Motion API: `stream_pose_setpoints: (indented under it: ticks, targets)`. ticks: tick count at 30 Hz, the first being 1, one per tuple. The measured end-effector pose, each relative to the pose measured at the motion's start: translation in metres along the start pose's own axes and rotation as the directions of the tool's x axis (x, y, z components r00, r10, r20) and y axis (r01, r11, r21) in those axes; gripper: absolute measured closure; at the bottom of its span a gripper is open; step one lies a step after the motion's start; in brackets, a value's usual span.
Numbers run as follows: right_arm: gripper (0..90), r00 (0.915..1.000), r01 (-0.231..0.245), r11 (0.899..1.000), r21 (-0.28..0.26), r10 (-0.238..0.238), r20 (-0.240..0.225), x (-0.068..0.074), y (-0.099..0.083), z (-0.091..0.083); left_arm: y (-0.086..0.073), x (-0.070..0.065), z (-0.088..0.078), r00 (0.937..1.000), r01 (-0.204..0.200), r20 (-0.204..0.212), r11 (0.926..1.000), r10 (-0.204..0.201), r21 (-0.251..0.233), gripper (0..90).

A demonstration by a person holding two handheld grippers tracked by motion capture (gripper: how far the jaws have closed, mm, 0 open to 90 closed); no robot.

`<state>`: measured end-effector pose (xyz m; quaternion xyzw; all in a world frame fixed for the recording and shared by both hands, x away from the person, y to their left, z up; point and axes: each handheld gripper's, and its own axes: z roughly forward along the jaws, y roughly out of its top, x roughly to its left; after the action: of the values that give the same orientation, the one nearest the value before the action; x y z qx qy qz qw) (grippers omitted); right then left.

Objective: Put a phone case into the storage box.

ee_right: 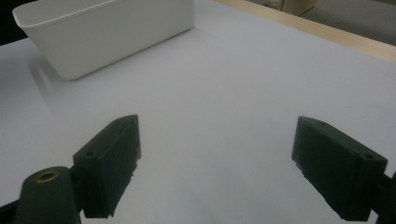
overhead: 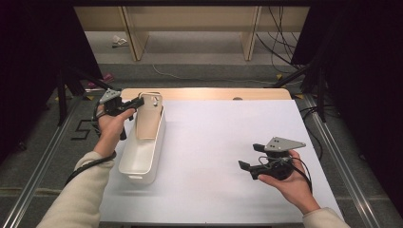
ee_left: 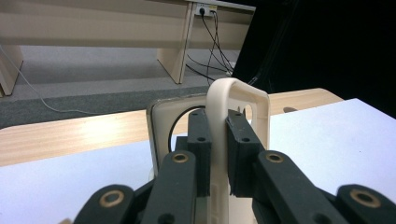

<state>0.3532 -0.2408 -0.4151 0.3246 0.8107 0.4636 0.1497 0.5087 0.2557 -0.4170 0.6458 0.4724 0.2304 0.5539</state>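
A long white bin stands on the left part of the white table sheet. A cream lid stands tilted in its far end, top edge up. My left gripper is shut on that top edge from the left. In the left gripper view the two black pads press on the lid's rounded rim, with my left gripper pointing level. My right gripper hovers open over the sheet at the right, nothing between its fingers. In the right gripper view my right gripper faces the bin.
A strip of bare wooden tabletop runs behind the sheet. Black stand legs and dark curtains flank the table. Cables lie on the floor by the wooden bench legs beyond.
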Motion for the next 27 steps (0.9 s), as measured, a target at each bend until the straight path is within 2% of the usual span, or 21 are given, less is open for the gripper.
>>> stream_pose_setpoints:
  ticks: [18,27]
  targets:
    - [16.3,1.0000,0.000,1.000,0.000,0.000,-0.002,0.0000,-0.0002,0.0002,-0.0039,0.0045,0.0065,0.9999,0.014,0.000,0.9995,-0.014,0.029,81.0]
    - [16.3,1.0000,-0.001,1.000,0.002,0.001,-0.003,-0.0001,-0.0002,0.0004,-0.0049,0.0090,0.0080,0.9998,0.016,-0.014,0.9985,-0.016,0.051,79.6]
